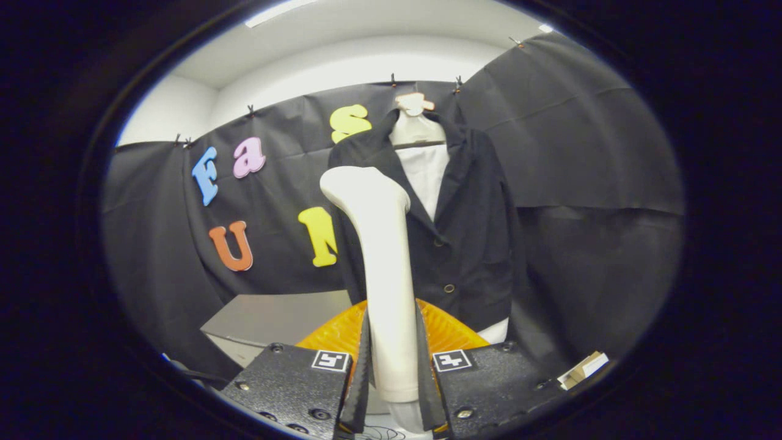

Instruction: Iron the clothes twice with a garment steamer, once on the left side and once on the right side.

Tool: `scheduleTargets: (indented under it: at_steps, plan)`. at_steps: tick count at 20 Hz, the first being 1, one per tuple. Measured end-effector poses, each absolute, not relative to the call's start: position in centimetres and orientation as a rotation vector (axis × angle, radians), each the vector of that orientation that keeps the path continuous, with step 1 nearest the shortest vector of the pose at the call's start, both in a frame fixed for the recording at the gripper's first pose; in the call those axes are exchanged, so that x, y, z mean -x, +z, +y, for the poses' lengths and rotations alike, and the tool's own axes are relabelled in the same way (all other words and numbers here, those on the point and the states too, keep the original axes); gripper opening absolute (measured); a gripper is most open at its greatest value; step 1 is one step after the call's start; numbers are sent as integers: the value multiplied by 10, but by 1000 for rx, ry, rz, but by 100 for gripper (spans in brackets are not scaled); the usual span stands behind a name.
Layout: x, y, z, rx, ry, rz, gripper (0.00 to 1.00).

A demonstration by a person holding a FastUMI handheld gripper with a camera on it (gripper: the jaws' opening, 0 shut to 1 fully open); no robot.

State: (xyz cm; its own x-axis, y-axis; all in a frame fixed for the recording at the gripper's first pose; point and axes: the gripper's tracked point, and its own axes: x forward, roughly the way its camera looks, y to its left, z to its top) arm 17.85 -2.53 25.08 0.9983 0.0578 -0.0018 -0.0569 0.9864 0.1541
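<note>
Our hand-held gripper (392,366) grips the white steamer (382,263) by its handle, whose lower end is hidden between our fingers. We see the steamer covering part of the black jacket (464,232) hanging just beyond, above an orange base (333,333).

A recording booth: black cloth walls (580,140) clipped up below a white ceiling (366,43).

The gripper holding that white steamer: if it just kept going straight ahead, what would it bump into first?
Probably the black jacket hanging ahead. The gripper is shut on the white steamer, whose head would likely touch first; depth is hard to judge.
</note>
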Motion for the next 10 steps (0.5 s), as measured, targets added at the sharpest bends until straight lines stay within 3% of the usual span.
scheduleTargets:
  at_steps: [10]
  plan:
    - [-251, 330, -42, -166, 135, -91, 37]
